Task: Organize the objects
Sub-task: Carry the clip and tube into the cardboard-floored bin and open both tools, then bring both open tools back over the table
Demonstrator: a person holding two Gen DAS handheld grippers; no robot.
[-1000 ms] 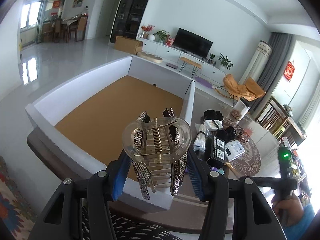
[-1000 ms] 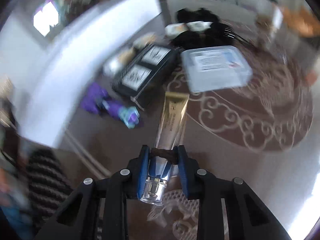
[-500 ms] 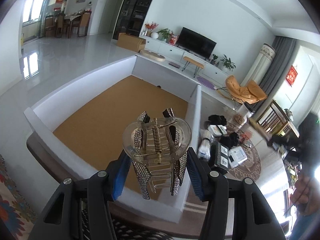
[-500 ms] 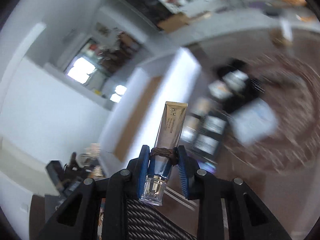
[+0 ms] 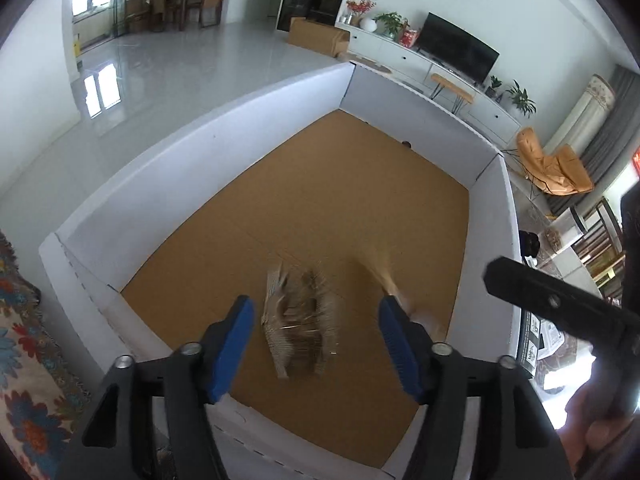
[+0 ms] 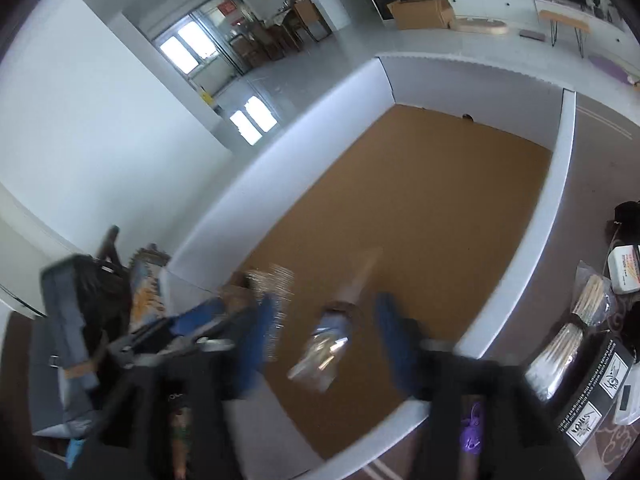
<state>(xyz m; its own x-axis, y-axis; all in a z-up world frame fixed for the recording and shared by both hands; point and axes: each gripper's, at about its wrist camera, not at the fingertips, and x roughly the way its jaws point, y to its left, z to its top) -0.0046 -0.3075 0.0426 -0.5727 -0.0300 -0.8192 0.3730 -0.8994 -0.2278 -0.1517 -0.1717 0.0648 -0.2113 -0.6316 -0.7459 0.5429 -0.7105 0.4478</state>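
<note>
Hair clip (image 5: pixel 298 316), blurred, lay loose between our left gripper (image 5: pixel 316 344) pads as its jaws were opening, above the box (image 5: pixel 208 152) near edge; tube (image 6: pixel 334 344) likewise free between our opening right gripper (image 6: pixel 324 344), long axis pointing toward the far wall.

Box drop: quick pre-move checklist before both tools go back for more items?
1. Left tool released: ok. Jaws opening, the blurred hair clip sits between them untouched by the pads.
2. Right tool released: ok. Jaws opening, the tube is blurred and free between them.
3. Both items over the box, inside its walls: ok.
4. Items settled on the box floor: cannot tell, both are motion-blurred.
5. Tools clear of each other: cannot tell. They are close over the same corner, and the right-wrist view is smeared.
6. More items waiting outside the box, including the black carton: ok.
</note>
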